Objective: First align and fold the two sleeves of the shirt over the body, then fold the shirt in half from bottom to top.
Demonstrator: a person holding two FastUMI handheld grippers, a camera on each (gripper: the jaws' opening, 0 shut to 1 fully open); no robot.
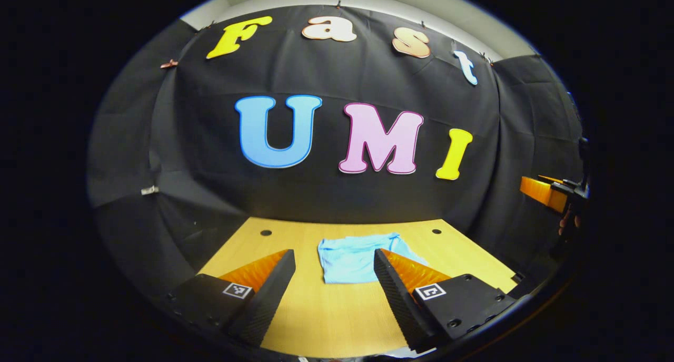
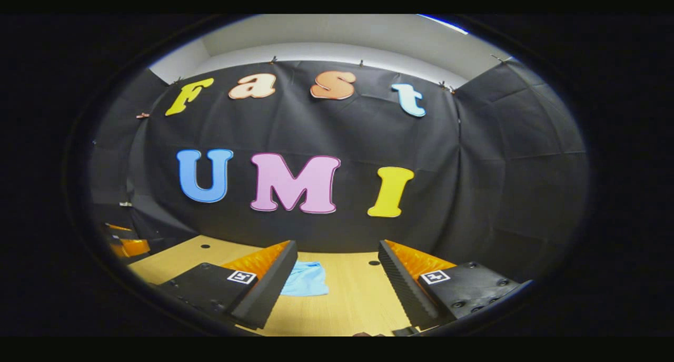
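Shirt [image 1: 350, 259] folded, mid-table [image 1: 326, 320].

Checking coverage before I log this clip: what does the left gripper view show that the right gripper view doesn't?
Left gripper view: the shirt nearly whole, the right gripper held at the far edge. Right gripper view: the left gripper at the edge, shirt partly behind a finger. Both: wooden table, open jaws.
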